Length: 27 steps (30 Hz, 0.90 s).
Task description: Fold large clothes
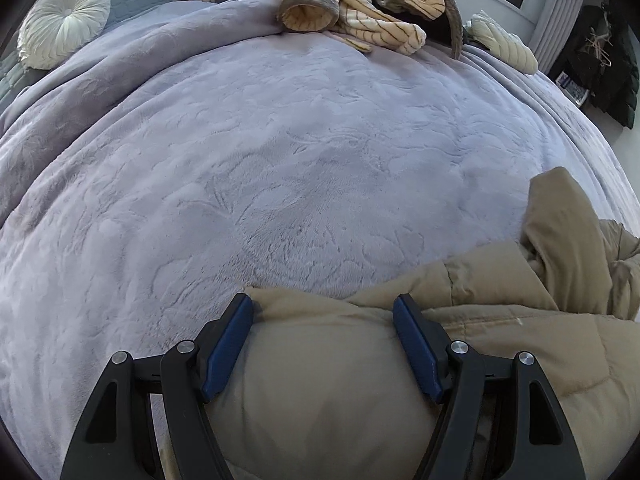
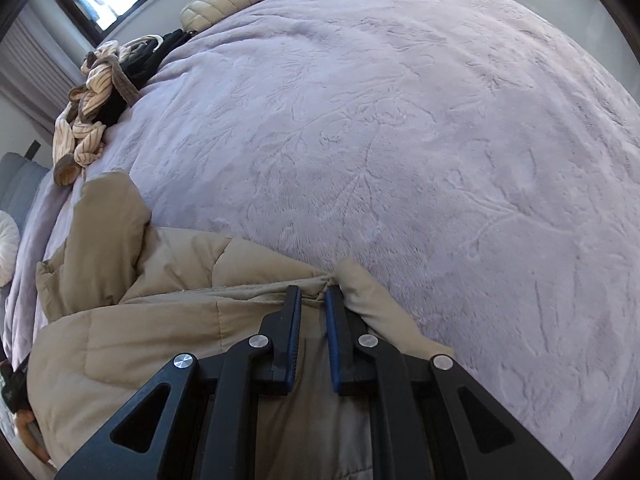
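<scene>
1. Tan puffer jacket (image 1: 328,380) bulges nearest cam, lying at near edge of lilac blanket (image 1: 280,160).
2. Left gripper (image 1: 323,312) clamps a thick fold, jaws wide.
3. Right gripper (image 2: 313,300) pinches thin hem, prob. to spread jacket flat.

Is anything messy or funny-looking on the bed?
Yes. A striped garment lies in a tangled heap at the far edge of the purple blanket, not folded. The tan puffer coat near the grippers is bunched up too, one part poking up.
</scene>
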Each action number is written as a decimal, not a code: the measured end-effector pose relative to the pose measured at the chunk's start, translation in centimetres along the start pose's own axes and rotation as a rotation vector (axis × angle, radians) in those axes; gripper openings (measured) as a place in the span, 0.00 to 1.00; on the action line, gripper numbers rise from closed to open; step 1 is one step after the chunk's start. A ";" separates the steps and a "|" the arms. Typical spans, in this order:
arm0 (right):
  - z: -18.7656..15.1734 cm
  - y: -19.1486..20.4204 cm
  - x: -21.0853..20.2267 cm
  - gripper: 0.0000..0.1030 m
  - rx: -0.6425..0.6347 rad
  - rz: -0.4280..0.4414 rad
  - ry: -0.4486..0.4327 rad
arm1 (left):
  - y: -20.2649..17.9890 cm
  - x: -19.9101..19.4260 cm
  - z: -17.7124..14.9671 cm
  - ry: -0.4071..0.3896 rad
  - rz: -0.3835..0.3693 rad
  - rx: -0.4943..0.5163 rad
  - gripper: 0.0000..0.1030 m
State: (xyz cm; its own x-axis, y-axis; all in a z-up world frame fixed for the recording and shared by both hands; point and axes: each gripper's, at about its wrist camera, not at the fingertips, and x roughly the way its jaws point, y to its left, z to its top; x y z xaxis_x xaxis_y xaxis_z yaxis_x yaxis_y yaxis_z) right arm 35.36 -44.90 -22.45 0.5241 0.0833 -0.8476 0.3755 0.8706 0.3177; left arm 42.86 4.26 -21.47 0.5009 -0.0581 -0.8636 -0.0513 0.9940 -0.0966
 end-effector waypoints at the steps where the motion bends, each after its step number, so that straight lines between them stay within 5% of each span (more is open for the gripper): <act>1: 0.0 0.0 0.1 0.11 -0.001 -0.003 -0.002 | -0.1 0.1 0.0 -0.001 0.006 -0.002 0.72; 9: 0.7 1.5 -2.2 0.15 -0.037 -0.051 0.006 | 0.8 -3.0 1.2 -0.015 0.030 -0.017 0.72; 15: -0.2 1.8 -6.5 0.18 0.001 -0.008 -0.021 | 1.9 -8.2 -0.6 -0.012 0.027 0.038 0.72; 20: -3.4 2.6 -10.5 0.43 0.007 0.046 -0.029 | 3.5 -11.7 -4.5 0.030 -0.006 0.001 0.72; 24: -6.6 2.7 -12.7 0.47 0.033 0.091 0.000 | 4.9 -13.6 -8.3 0.086 -0.031 -0.059 0.86; 27: -9.4 2.7 -14.1 0.56 0.059 0.122 0.027 | 5.4 -14.3 -10.5 0.113 -0.031 -0.070 0.86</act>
State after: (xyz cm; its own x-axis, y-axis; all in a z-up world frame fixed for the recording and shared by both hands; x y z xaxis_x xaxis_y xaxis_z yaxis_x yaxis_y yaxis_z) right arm 21.79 -39.17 -13.67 0.5484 0.2001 -0.8119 0.3550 0.8234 0.4427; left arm 26.31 9.43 -14.81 0.4026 -0.1030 -0.9096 -0.0991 0.9829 -0.1551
